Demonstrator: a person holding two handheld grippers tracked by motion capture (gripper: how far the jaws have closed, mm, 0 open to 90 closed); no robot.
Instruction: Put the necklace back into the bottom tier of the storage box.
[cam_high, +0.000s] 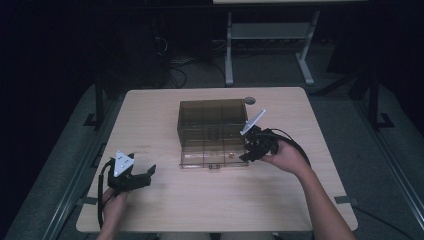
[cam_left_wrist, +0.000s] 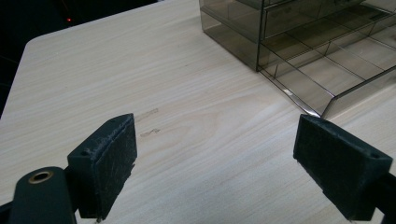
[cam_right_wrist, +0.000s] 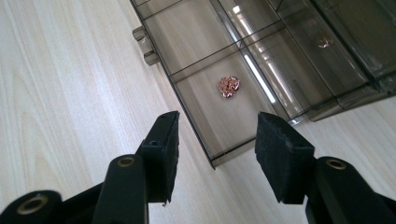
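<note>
A: Left tool (cam_high: 141, 176) hangs over the near-left tabletop (cam_high: 165, 210), jaws wide apart, nothing between them. Right tool (cam_high: 248, 148), jaws also apart and empty, sits just beside the near right corner of the organizer box (cam_high: 212, 132).

B: Box position?

A: Mid-tabletop, lid open and standing at the far side, tray toward us. Small pink crumpled piece (cam_right_wrist: 228, 86) lies in a near tray compartment, right in front of the right tool.

B: Handling?

A: Looks light, thin, easily crushed. Smoky plastic walls are stiff but probably slick. I'd pinch the piece from above, gently, and steady the box by its near rim.
</note>
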